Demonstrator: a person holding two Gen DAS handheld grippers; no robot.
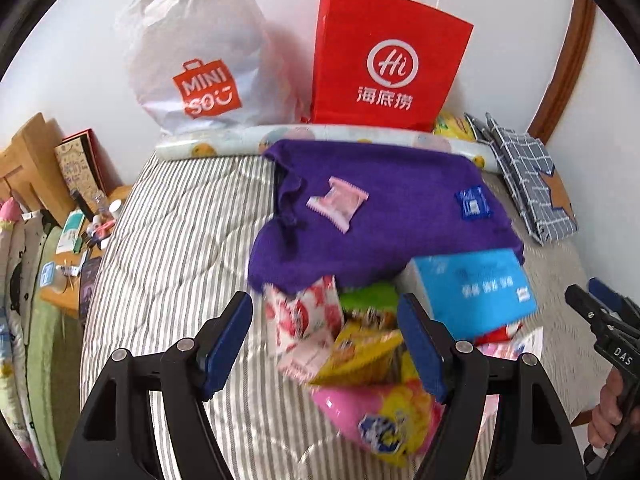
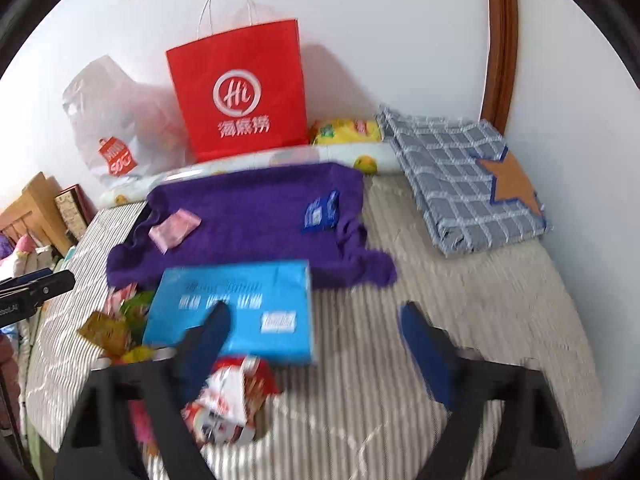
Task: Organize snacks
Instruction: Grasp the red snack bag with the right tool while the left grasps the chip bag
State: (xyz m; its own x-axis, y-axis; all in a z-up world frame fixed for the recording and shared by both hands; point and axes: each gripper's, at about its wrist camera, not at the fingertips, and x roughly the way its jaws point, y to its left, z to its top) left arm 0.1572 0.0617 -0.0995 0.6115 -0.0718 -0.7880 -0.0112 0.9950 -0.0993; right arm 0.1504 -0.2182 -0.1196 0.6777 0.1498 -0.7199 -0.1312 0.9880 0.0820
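Observation:
On a striped bed lies a purple towel (image 1: 380, 216) with a pink packet (image 1: 338, 202) and a small blue packet (image 1: 472, 204) on it. A heap of snacks sits at the towel's near edge: a red-and-white packet (image 1: 304, 320), a yellow packet (image 1: 360, 356) and a pink-and-yellow bag (image 1: 380, 412). My left gripper (image 1: 326, 340) hangs open over this heap, gripping nothing. A light blue box (image 2: 232, 308) lies beside the heap. My right gripper (image 2: 316, 336) is open above the bed, its left finger in front of the box, with nothing between the pads. Another red-and-white packet (image 2: 232, 396) lies below it.
Against the wall stand a red paper bag (image 1: 384, 60) and a white plastic bag (image 1: 196, 60), behind a rolled patterned mat (image 1: 320, 138). A folded checked cloth (image 2: 464, 188) with a star lies at the back right, a yellow packet (image 2: 344, 130) beside it. A cluttered bedside table (image 1: 80, 240) is on the left.

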